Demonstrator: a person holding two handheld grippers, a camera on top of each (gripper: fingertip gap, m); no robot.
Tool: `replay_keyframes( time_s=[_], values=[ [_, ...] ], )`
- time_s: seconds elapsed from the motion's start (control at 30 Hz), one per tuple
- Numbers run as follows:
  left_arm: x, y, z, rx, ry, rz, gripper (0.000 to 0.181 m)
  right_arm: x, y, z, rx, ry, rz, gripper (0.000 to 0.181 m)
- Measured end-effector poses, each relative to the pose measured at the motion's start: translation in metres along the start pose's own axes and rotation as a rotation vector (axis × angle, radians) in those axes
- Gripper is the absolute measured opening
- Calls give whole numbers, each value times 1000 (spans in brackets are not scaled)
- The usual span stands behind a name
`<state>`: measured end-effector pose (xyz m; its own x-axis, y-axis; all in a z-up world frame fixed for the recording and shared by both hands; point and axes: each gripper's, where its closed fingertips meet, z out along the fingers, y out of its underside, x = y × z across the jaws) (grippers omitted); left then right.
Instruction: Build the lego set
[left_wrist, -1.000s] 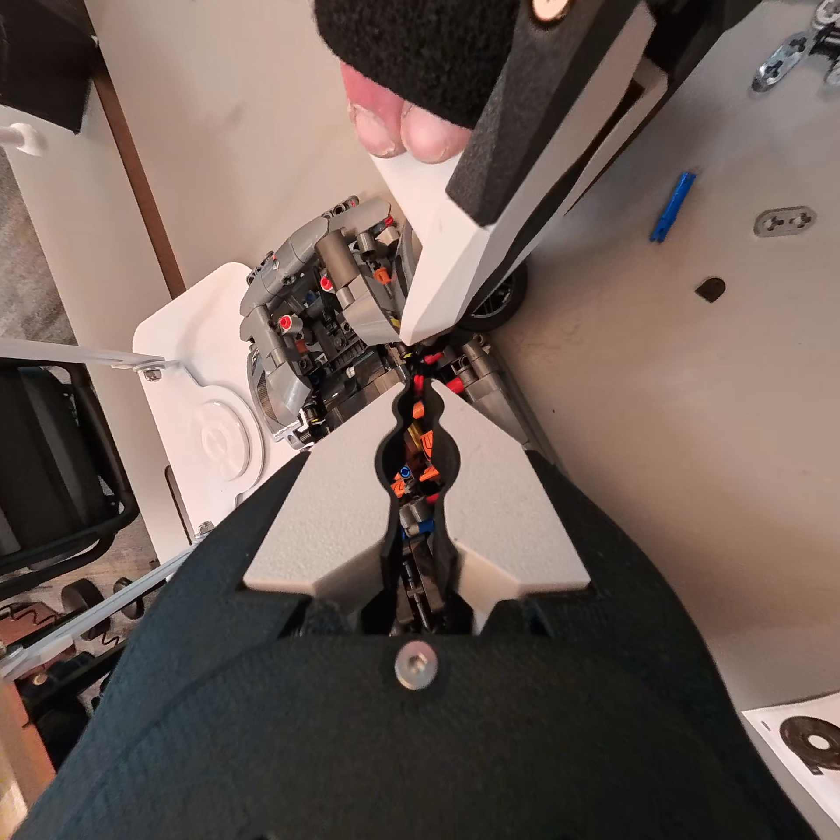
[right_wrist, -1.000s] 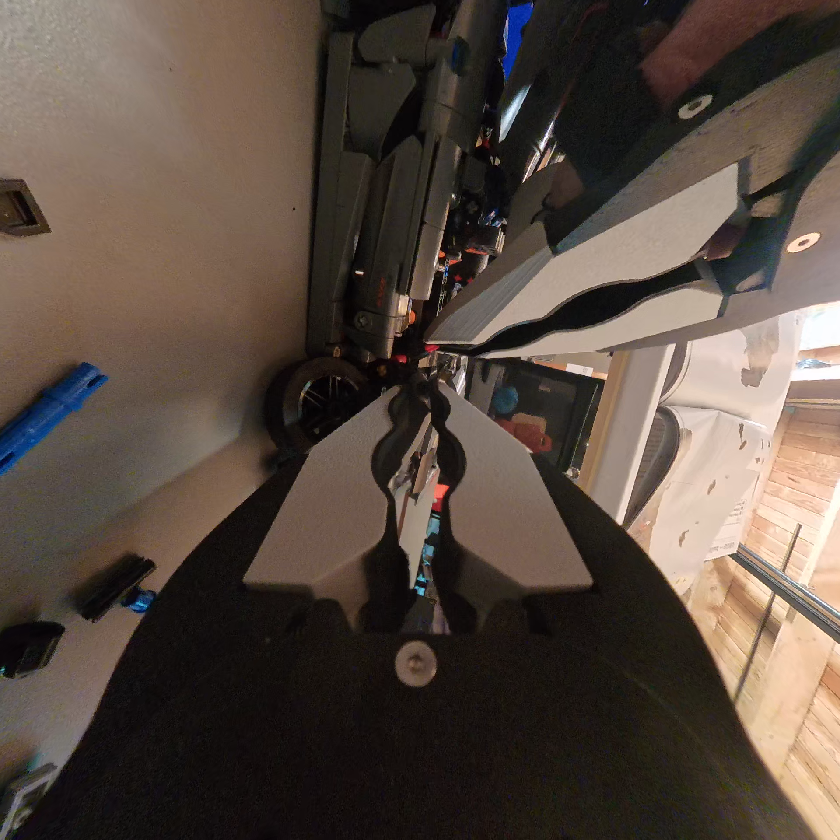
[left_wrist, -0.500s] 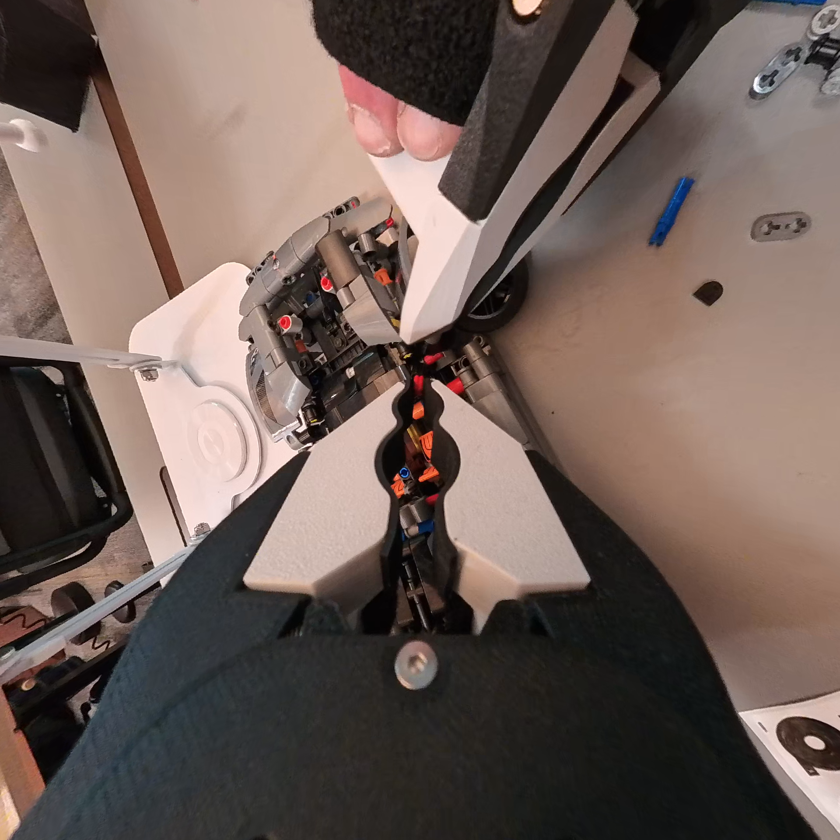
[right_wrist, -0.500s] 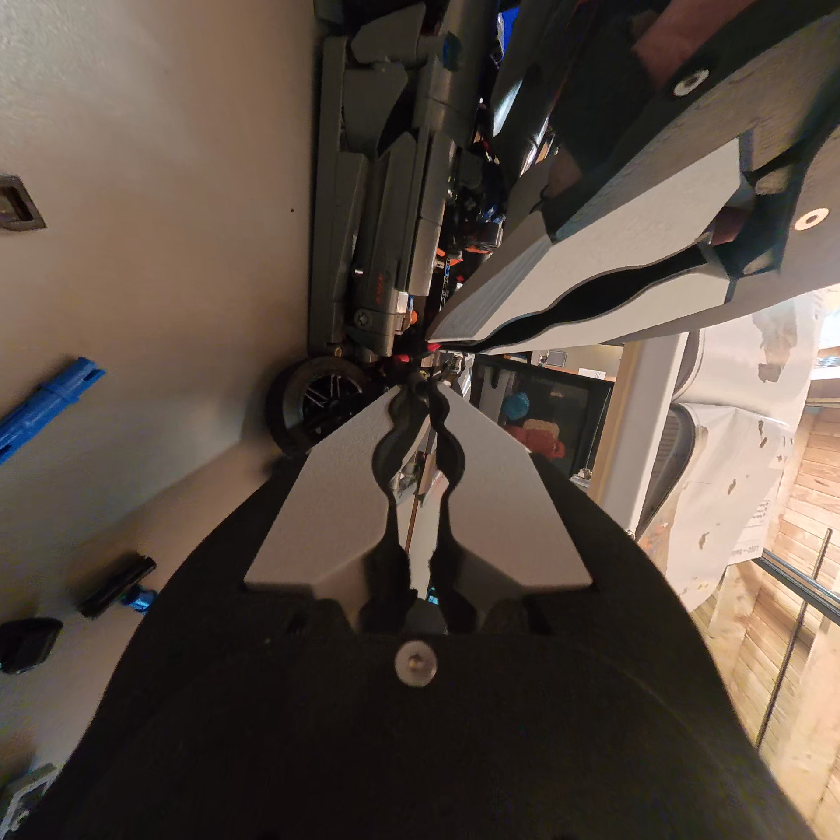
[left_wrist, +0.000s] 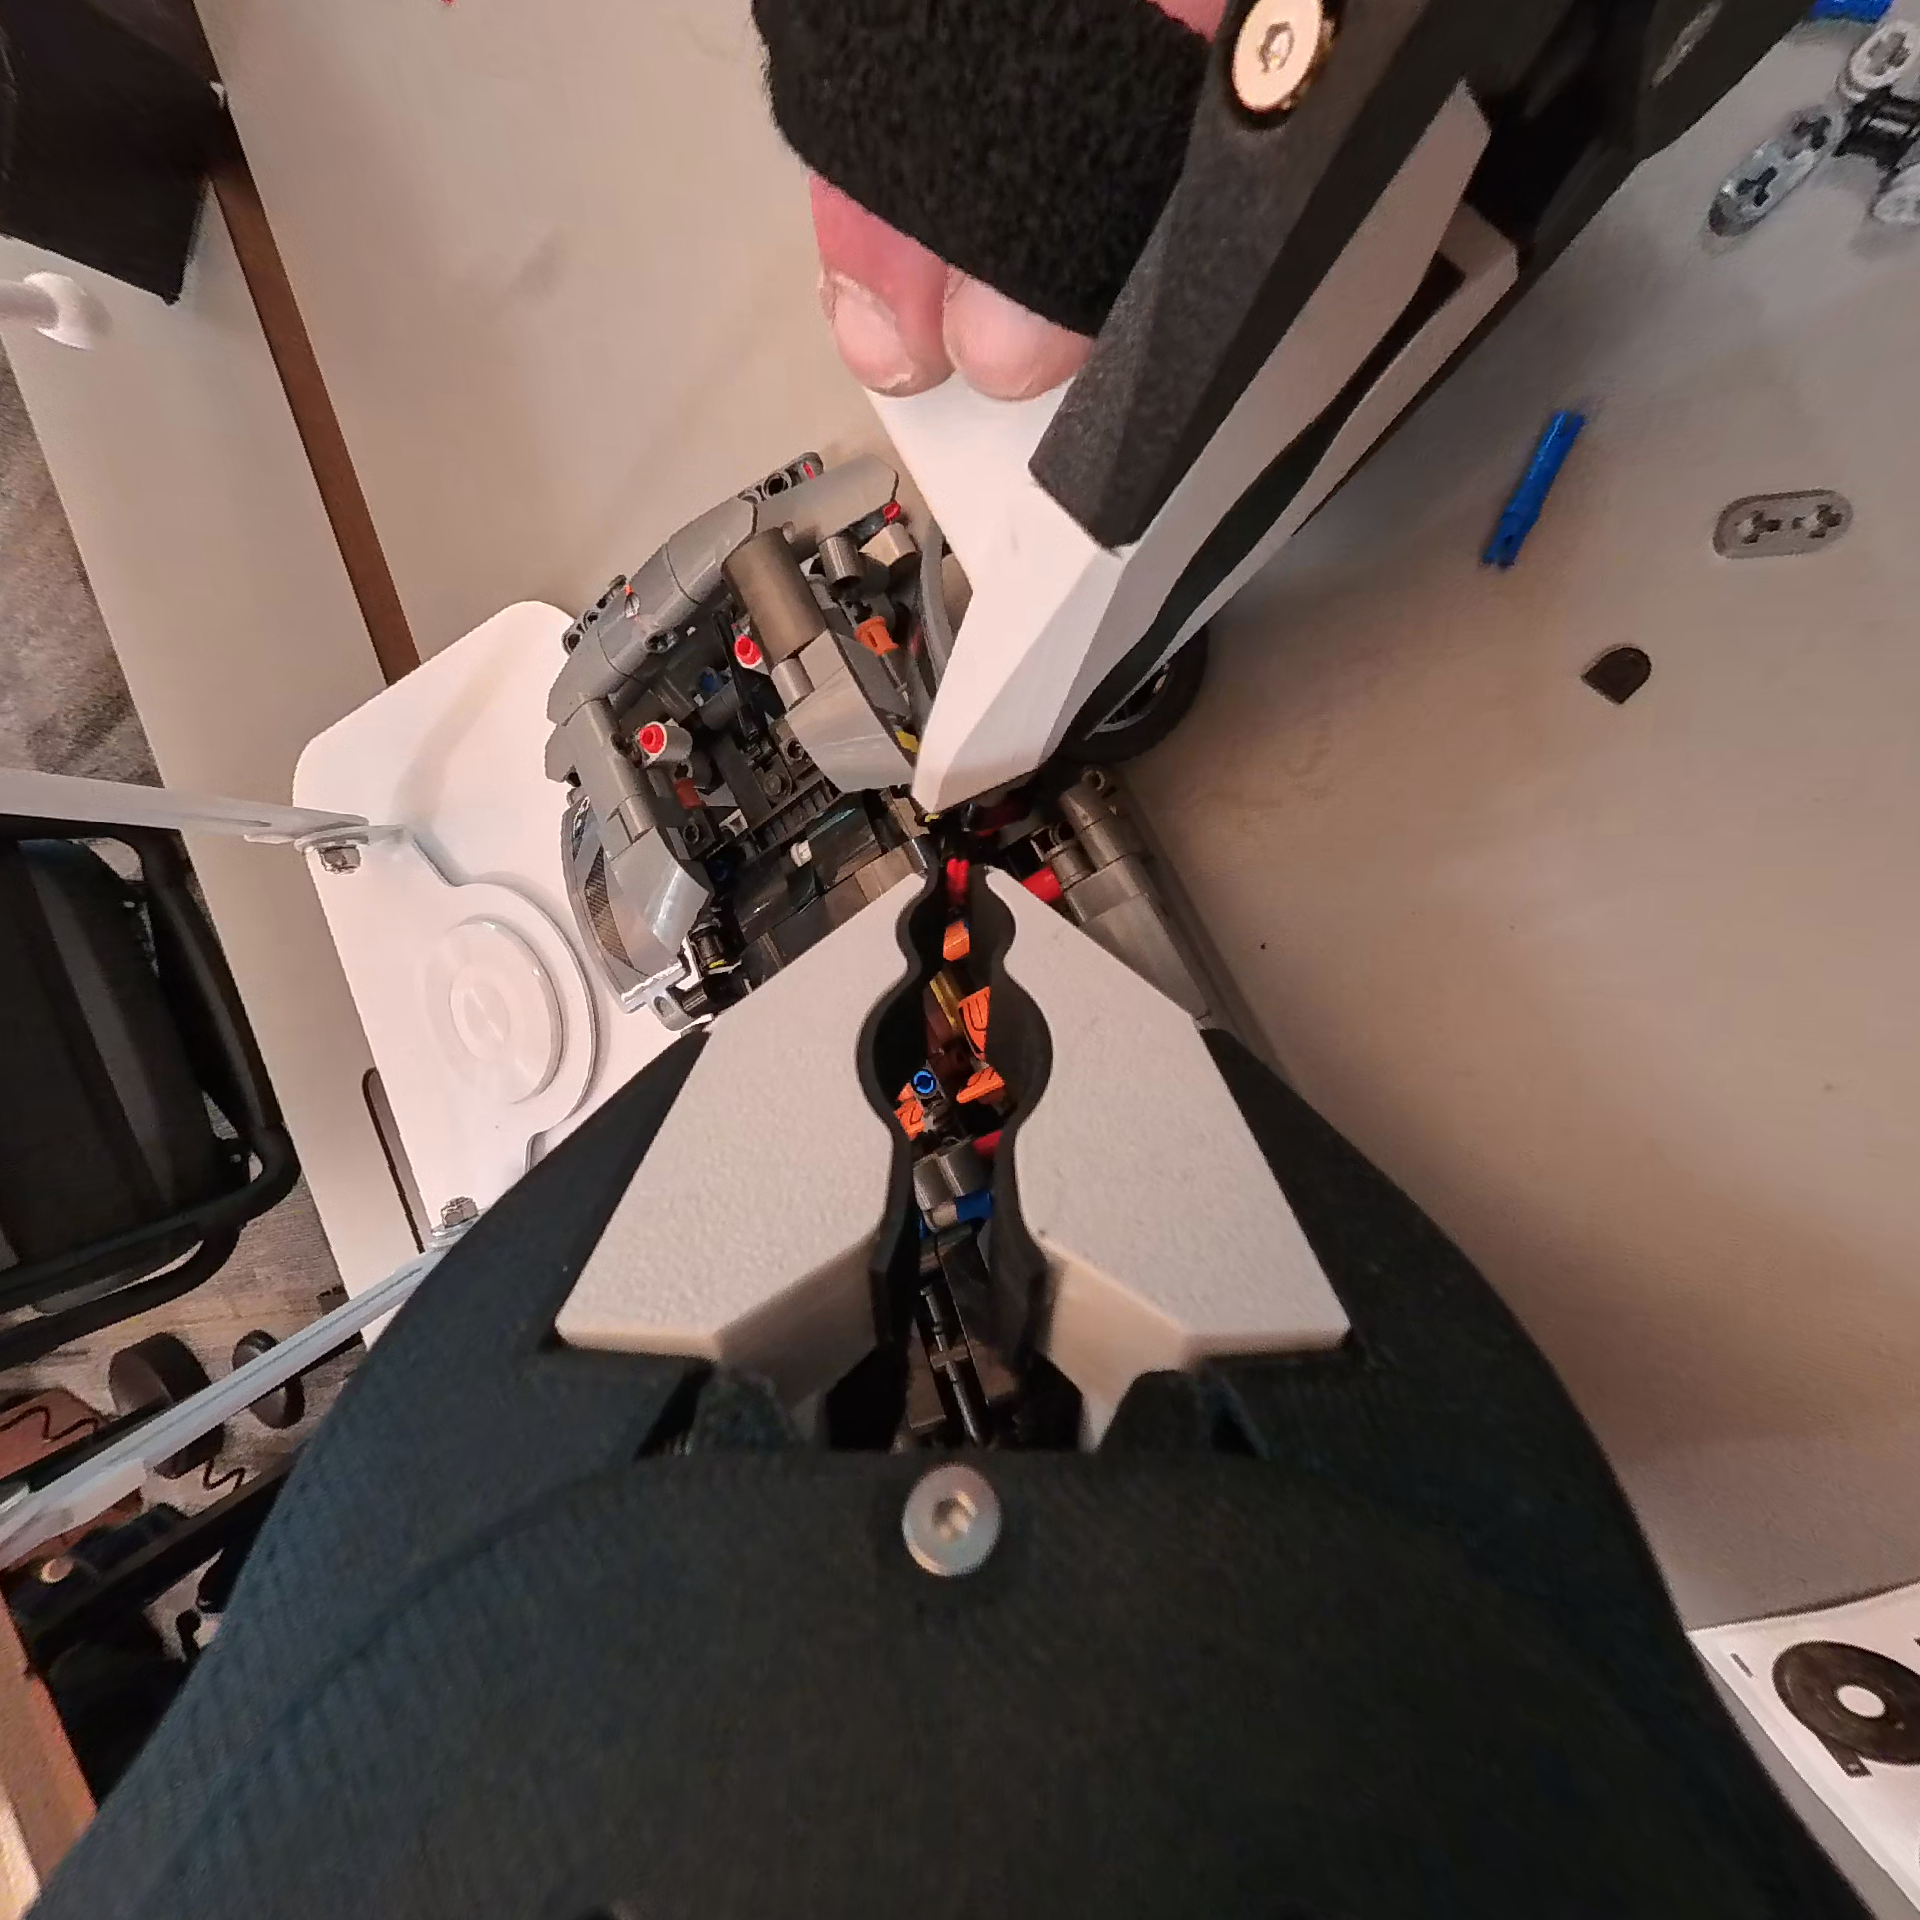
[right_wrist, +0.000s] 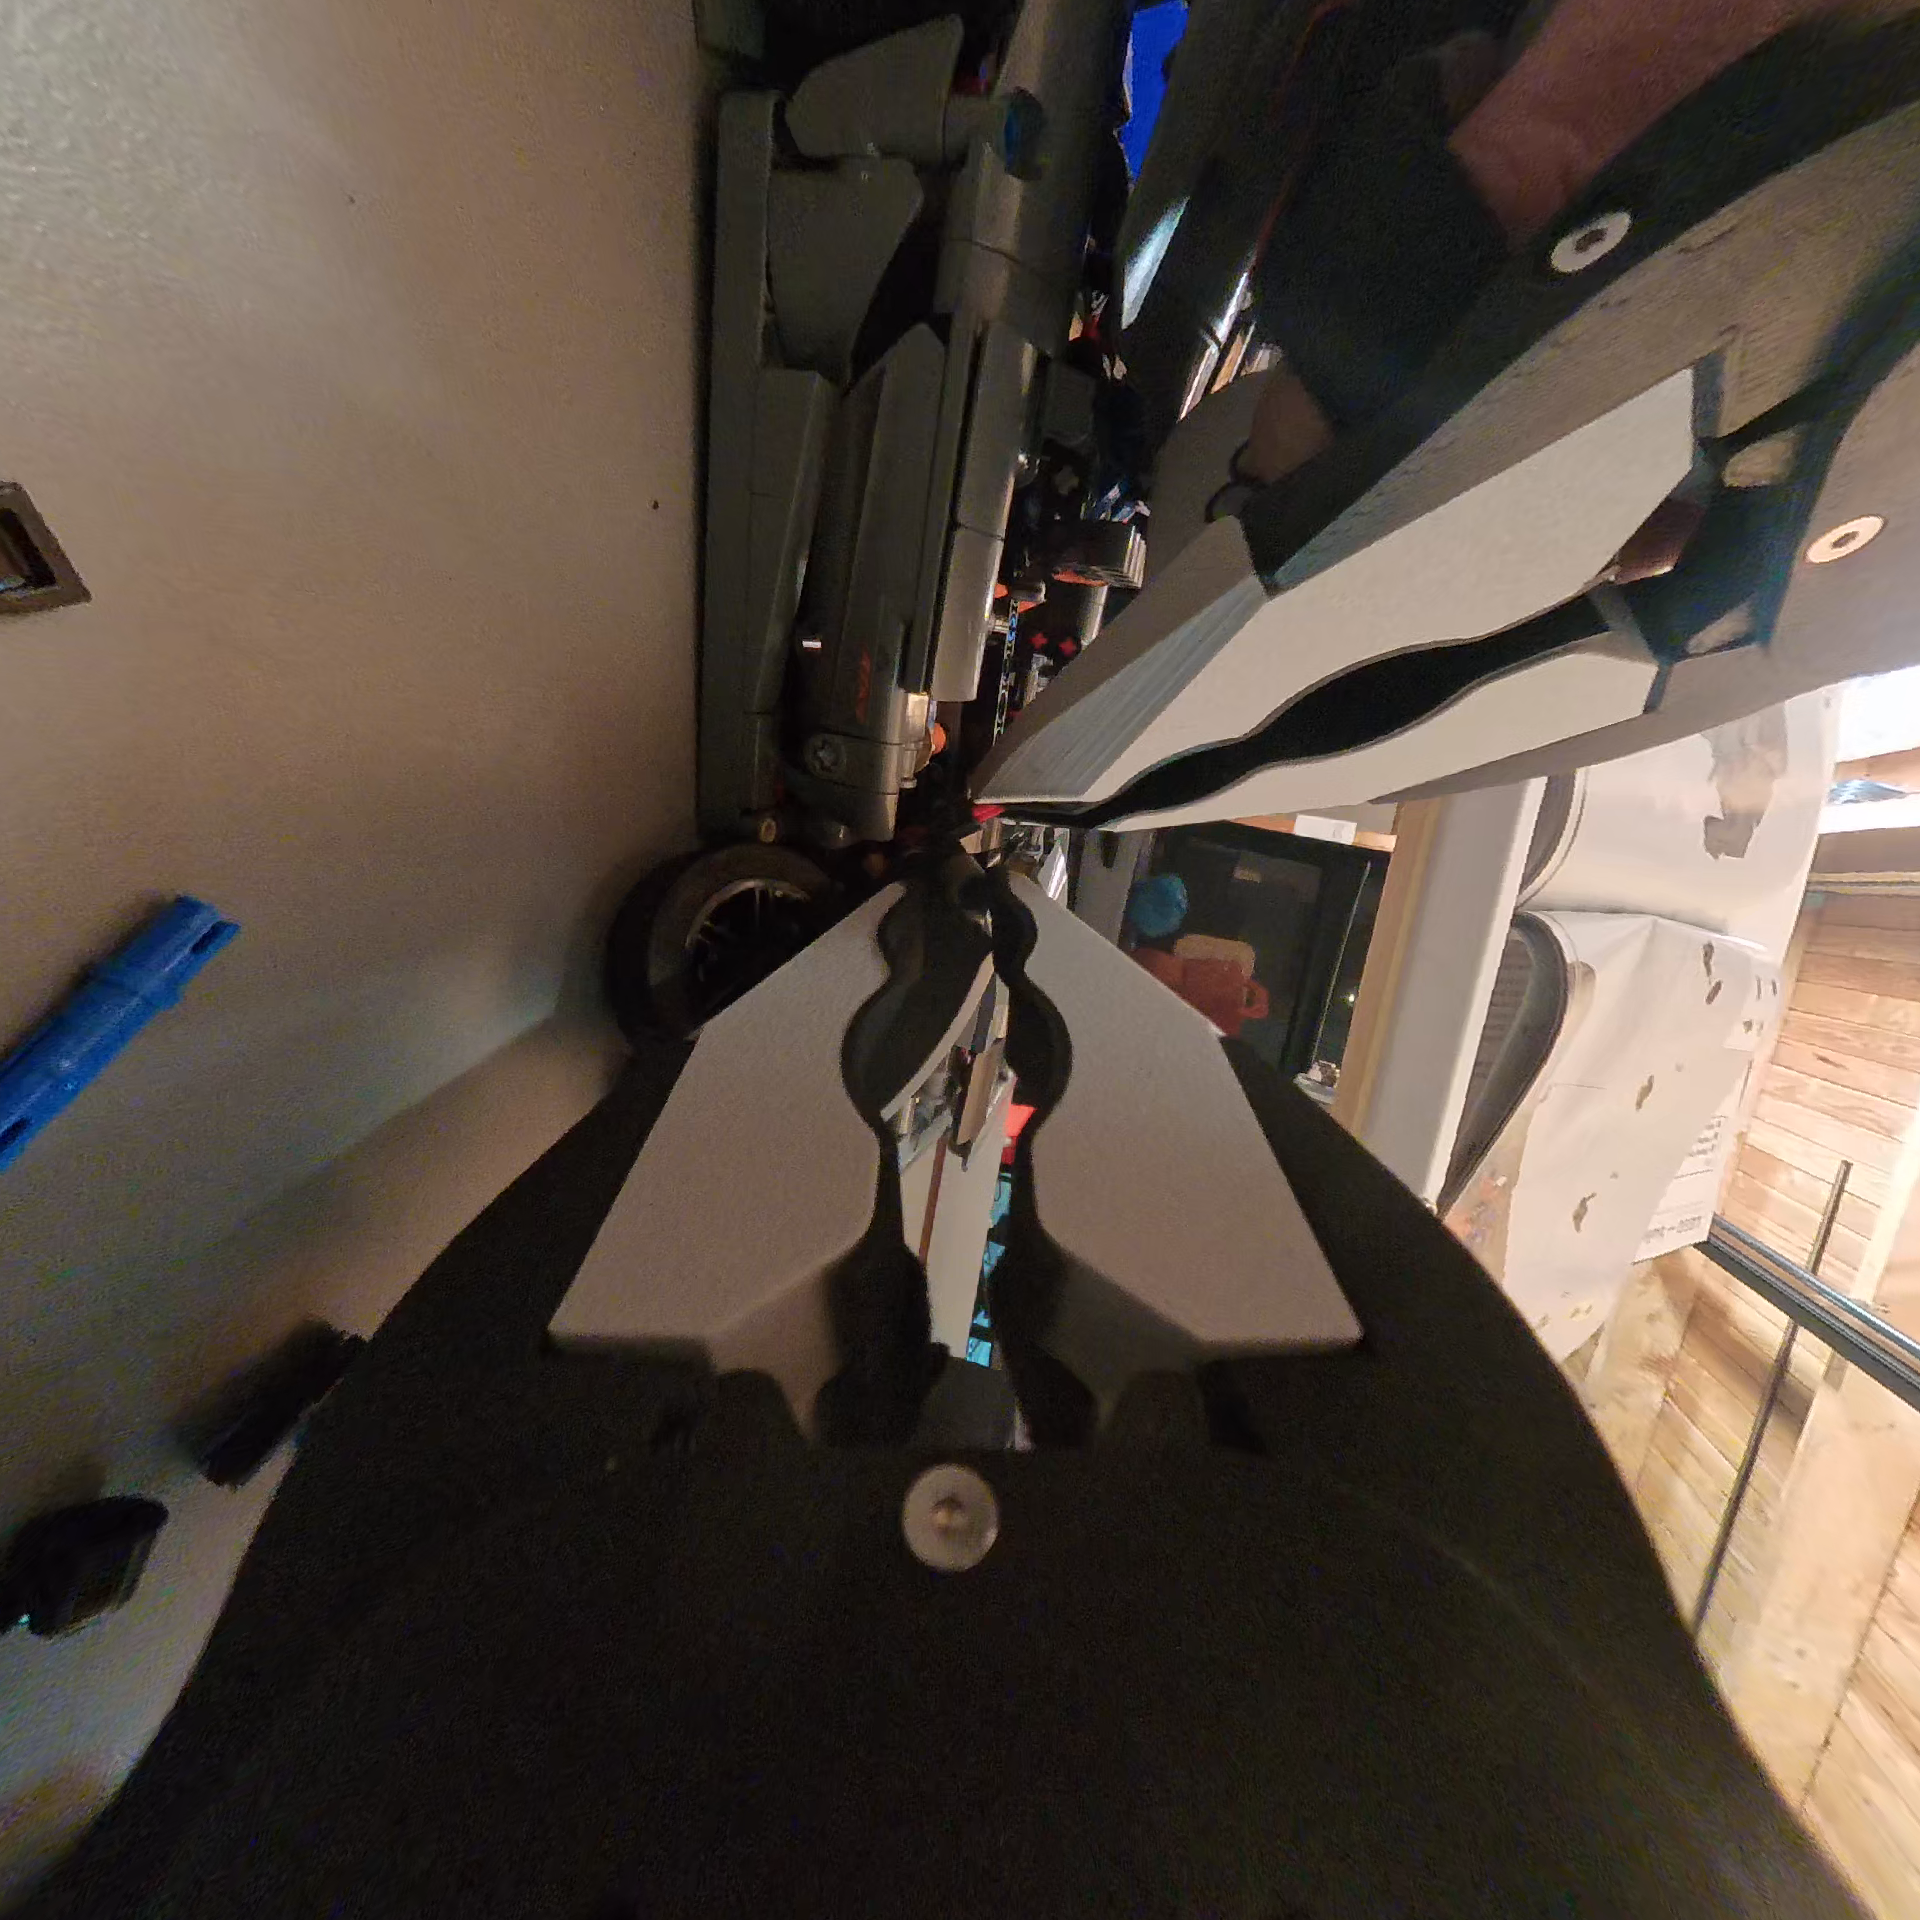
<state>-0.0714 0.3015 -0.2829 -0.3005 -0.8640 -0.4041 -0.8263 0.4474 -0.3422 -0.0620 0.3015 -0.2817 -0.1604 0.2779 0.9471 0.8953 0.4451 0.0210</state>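
A grey lego car (left_wrist: 717, 717) lies on its side at the edge of the beige table (left_wrist: 1507, 987), with one black wheel (right_wrist: 717, 935) against the tabletop. My left gripper (left_wrist: 959, 881) is shut at the car's underside, with a small red piece (left_wrist: 957, 871) between its tips. My right gripper (right_wrist: 961, 881) is shut on a dark part of the car right next to it. The two grippers' tips almost touch. The right gripper also shows in the left wrist view (left_wrist: 940, 795), and the left gripper in the right wrist view (right_wrist: 987, 805). What lies between the right tips is too dark to name.
Loose parts lie on the table: a blue pin (left_wrist: 1532, 488), a grey beam (left_wrist: 1782, 525), a small black piece (left_wrist: 1616, 673) and more grey parts (left_wrist: 1808, 156). An instruction sheet (left_wrist: 1829, 1704) lies at the near right. A white board (left_wrist: 447, 883) juts past the table edge. The tips of both grippers are at nearly the same place. The blue pin (left_wrist: 1532, 488) is about 11 cm from my right fingertips.
Both grippers stay shut at the same spot on the car. The views have only shifted slightly.
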Motion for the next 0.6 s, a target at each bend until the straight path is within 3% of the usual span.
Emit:
replay_keyframes(
  time_s=[0.6],
  values=[
    [0,-1,0,2,1,1,1,-7,3,-2,32,-224,19,15]
  ],
)
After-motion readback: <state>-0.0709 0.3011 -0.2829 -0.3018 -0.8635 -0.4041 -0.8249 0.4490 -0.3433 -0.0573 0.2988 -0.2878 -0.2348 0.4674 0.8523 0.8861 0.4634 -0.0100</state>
